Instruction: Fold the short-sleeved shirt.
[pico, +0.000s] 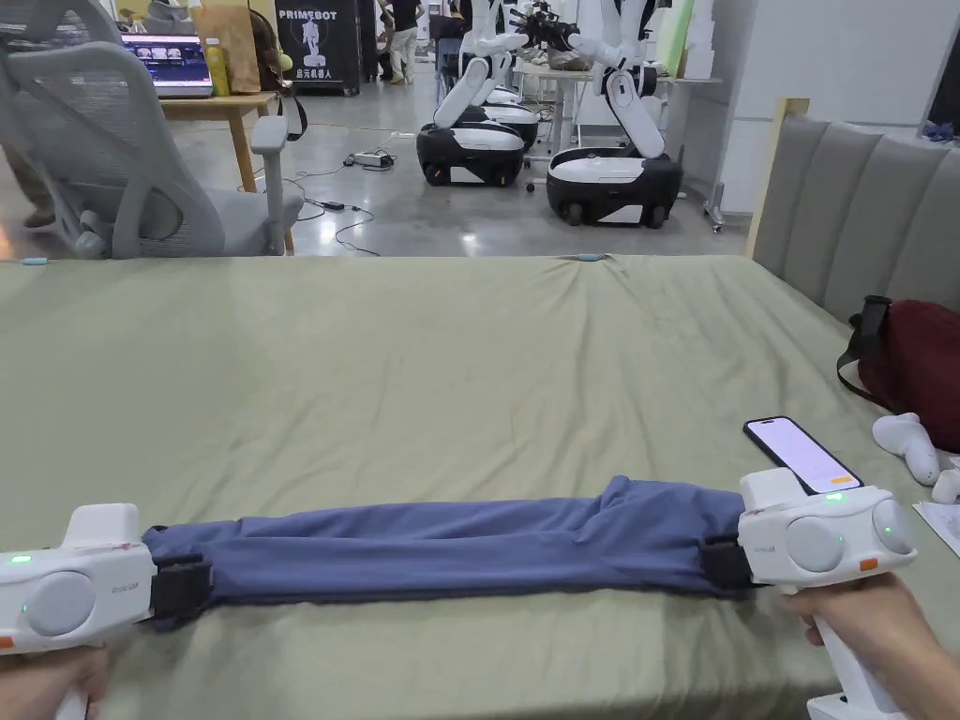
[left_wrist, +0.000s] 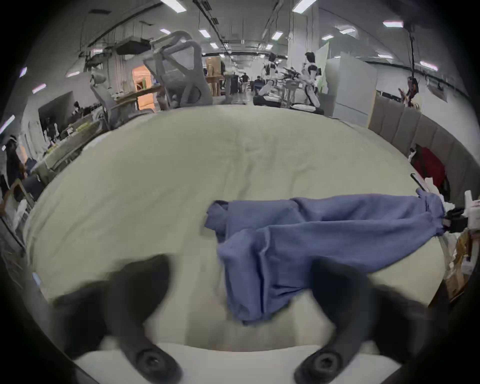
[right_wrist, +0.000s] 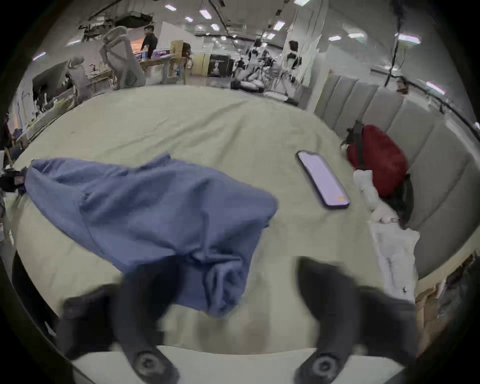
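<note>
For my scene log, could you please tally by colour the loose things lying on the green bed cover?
Blue: 1, the shirt
Red: 1, the bag
Black: 1, the phone
White: 1, the handheld device
Total: 4

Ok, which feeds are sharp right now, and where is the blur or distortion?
Head view: sharp and evenly lit, with the blue shirt crisp on the green sheet. Left gripper view: fisheye-bent, dark corners, left hand-held gripper jaws blurred. Right gripper view: same bend, right hand-held gripper jaws and the shirt's near edge blurred, phone fairly sharp.
</note>
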